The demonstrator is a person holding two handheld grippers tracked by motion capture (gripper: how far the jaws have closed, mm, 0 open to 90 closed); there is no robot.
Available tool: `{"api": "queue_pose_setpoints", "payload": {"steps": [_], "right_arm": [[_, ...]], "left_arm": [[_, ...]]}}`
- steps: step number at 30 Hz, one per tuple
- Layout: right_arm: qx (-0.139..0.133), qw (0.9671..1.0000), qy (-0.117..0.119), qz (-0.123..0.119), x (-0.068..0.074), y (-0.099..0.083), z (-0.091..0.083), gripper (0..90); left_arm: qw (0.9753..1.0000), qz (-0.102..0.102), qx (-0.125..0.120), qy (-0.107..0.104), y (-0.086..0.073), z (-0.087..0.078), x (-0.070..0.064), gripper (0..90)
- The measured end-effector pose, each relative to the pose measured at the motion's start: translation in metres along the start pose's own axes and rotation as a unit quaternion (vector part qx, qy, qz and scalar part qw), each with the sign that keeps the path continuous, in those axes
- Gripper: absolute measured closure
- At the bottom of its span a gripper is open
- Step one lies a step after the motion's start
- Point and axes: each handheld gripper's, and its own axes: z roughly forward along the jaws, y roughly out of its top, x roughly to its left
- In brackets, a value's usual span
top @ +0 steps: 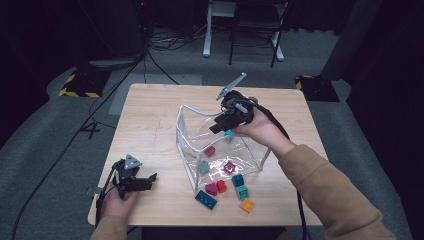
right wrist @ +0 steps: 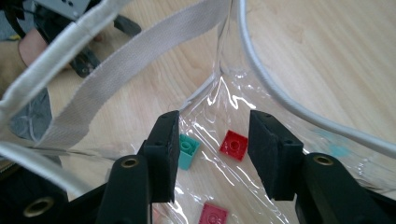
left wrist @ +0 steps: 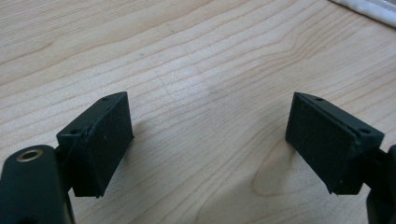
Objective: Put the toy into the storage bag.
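Coloured plastic building blocks are what you are moving into the clear plastic bag with white trim [top: 187, 131] at the table's middle. Three lie inside, among them a teal block [right wrist: 187, 151] and a red block [right wrist: 234, 145]. Your right tool [top: 223, 127], jaws apart and empty, hovers directly above them. The loose blocks [top: 223, 191] by the near edge lie closer to your right hand. Your left tool [top: 145, 181] rests open near the near-left corner.
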Motion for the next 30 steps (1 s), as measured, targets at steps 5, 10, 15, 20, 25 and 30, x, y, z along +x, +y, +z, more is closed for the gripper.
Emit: {"api": "queue_pose_setpoints", "payload": {"steps": [5, 10, 15, 20, 25, 30], "right_arm": [[-0.039, 0.9992, -0.012, 0.002, 0.006, -0.009, -0.021, 54.4], [-0.081, 0.9963, -0.026, 0.012, 0.013, -0.021, -0.042, 54.1], [-0.119, 0.9920, -0.041, 0.015, 0.022, -0.036, -0.062, 52.0], [-0.140, 0.9886, -0.052, 0.019, 0.033, -0.055, -0.077, 50.8], [-0.155, 0.9843, -0.082, 0.015, 0.045, -0.073, -0.089, 48.4], [-0.165, 0.9809, -0.100, 0.024, 0.053, -0.090, -0.096, 47.0]], "left_arm": [[1.0000, 0.000, 0.000, 0.000, 0.000, 0.000, 0.000, 15.2], [1.0000, 0.000, 0.000, 0.000, 0.000, 0.000, 0.000, 15.1], [1.0000, 0.000, 0.000, 0.000, 0.000, 0.000, 0.000, 15.2], [1.0000, 0.000, 0.000, 0.000, 0.000, 0.000, 0.000, 15.1], [1.0000, 0.000, 0.000, 0.000, 0.000, 0.000, 0.000, 15.1], [1.0000, 0.000, 0.000, 0.001, 0.000, 0.000, 0.000, 15.2]]}}
